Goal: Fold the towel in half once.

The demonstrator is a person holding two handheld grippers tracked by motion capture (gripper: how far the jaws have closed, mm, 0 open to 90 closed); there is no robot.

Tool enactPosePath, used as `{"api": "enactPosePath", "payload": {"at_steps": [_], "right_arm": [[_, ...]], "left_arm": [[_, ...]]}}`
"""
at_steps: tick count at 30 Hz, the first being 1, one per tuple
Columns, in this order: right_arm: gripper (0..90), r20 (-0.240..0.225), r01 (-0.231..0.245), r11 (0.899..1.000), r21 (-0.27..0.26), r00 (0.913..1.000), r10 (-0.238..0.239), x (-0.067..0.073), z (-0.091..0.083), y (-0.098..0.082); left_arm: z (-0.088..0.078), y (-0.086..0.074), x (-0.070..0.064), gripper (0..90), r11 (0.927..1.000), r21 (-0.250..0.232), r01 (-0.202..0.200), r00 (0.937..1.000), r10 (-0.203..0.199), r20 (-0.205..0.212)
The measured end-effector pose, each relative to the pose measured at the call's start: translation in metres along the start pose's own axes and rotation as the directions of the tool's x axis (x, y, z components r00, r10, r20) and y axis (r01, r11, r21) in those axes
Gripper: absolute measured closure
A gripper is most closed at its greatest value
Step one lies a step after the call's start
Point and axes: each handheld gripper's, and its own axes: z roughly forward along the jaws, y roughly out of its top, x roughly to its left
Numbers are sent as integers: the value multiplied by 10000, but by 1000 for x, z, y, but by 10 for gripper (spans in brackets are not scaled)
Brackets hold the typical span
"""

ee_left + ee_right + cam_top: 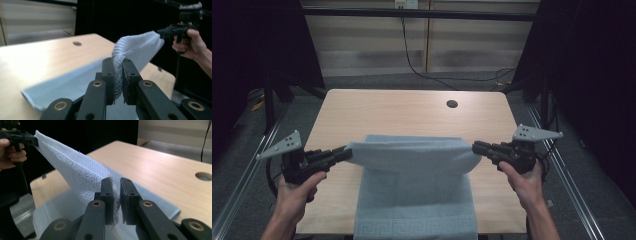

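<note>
Blue towel (412,155) hangs lifted over the table (412,112), its corners pinched by left gripper (343,154) and right gripper (477,147).

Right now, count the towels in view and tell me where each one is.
1. A single light blue towel lies down the middle of the table, its far end lifted and stretched between the left gripper and the right gripper. Nothing else could hide another.

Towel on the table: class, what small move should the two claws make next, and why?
Probably carry the lifted edge toward the near end and lower it. The left claw and right claw each pinch a corner of the towel, its far part is raised and doubled back over the flat part, so a fold looks underway.
</note>
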Motion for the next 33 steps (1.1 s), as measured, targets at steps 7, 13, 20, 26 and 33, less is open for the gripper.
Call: {"api": "enactPosePath", "payload": {"at_steps": [7,13,20,26,33], "right_arm": [[830,-265,-193,9971,734,9994,213,18,-9,-55],[848,-321,-904,9887,1198,9950,949,25,-12,-102],[796,-689,-807,9809,1771,9932,941,35,4,-119],[685,-763,-664,9624,2635,9931,894,38,34,-124],[577,-739,-706,9346,3486,9920,1025,31,51,-135]], "left_arm": [[-3,-64,-17,817,9899,1421,6,9997,-38,222],[-1,-112,-19,811,9638,2606,560,9969,-682,381],[-6,-121,-24,698,9541,2985,248,9870,-708,1442],[-7,-113,-24,567,9579,2870,88,9733,-740,2174],[14,-106,-3,562,9609,2735,438,9849,-874,1494]]}}
